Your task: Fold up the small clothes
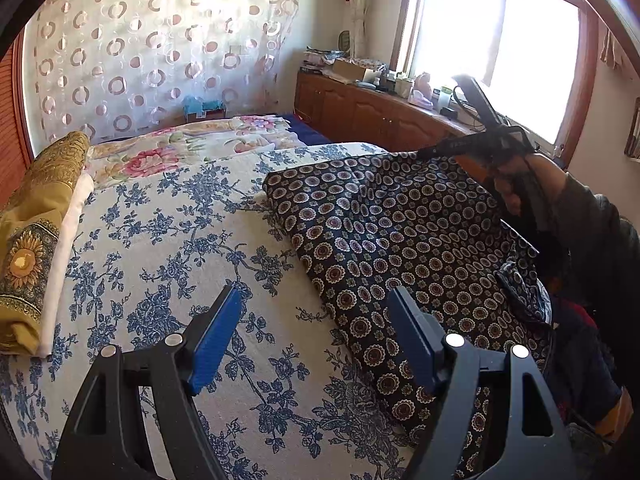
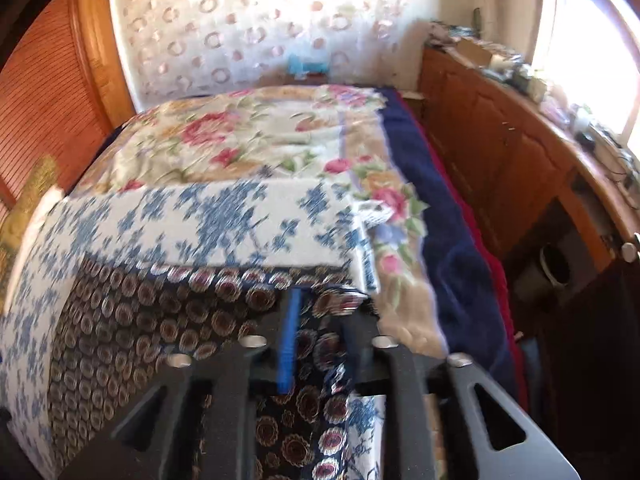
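Two claws: my right claw (image 2: pixel 316 332) pinched the patterned garment (image 1: pixel 400 232) at 1 o'clock; left claw (image 1: pixel 316 332) hung wide, so the cloth risked slipping.

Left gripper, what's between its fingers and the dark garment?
Only bare blue-floral bedspread shows in the left wrist view; the open left gripper hovers beside the garment.

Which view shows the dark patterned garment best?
The left wrist view: the dark patterned garment lies spread, sharp and nearly whole on the bed. The right wrist view shows it blurred, partly hidden by the right gripper.
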Demonstrator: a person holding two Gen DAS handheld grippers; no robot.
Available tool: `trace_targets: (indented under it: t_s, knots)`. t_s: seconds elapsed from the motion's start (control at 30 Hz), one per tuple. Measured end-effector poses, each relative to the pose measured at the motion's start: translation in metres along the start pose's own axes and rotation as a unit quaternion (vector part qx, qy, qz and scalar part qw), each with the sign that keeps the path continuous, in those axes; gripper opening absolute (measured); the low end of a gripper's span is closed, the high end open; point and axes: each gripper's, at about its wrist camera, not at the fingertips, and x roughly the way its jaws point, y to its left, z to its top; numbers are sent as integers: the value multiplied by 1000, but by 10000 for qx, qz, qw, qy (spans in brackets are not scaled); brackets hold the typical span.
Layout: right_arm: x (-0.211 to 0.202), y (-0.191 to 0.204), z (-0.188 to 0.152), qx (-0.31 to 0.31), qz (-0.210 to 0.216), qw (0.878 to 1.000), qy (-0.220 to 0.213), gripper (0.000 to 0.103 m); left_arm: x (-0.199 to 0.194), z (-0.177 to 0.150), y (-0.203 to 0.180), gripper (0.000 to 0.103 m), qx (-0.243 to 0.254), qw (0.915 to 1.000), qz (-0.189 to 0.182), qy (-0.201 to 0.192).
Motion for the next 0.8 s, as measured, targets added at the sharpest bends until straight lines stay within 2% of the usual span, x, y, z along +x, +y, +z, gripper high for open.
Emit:
trace_targets:
  t_s: [0.07,0.17,0.27,0.33,0.43,0.57,0.7,0.8]
  knots:
    - [-3,0,-5,-129,148,9997,113,64,2,0,-2,77,5,10000,-19,15]
    - [-16,0,-12,-236,137,9996,48,64,6,-1,-6,77,30,10000,-37,52]
    - [-47,4,-28,-297,107,9992,-251,64,8,-1,-11,77,73,9999,-41,69]
    - [-66,1,-45,-370,-37,9982,-479,64,11,-3,-14,77,80,9999,-4,98]
    - [-98,9,-84,-482,93,9966,-661,64,17,-5,-19,76,101,9998,-5,188]
    - [-116,32,-136,-682,353,9950,-634,64,27,-9,-29,77,186,9993,11,329]
    - [-106,56,-173,-829,636,9938,-386,64,31,-11,-34,77,238,9988,68,430]
    - [-92,65,-188,-894,585,9940,-254,64,30,-10,-35,76,232,9987,106,441]
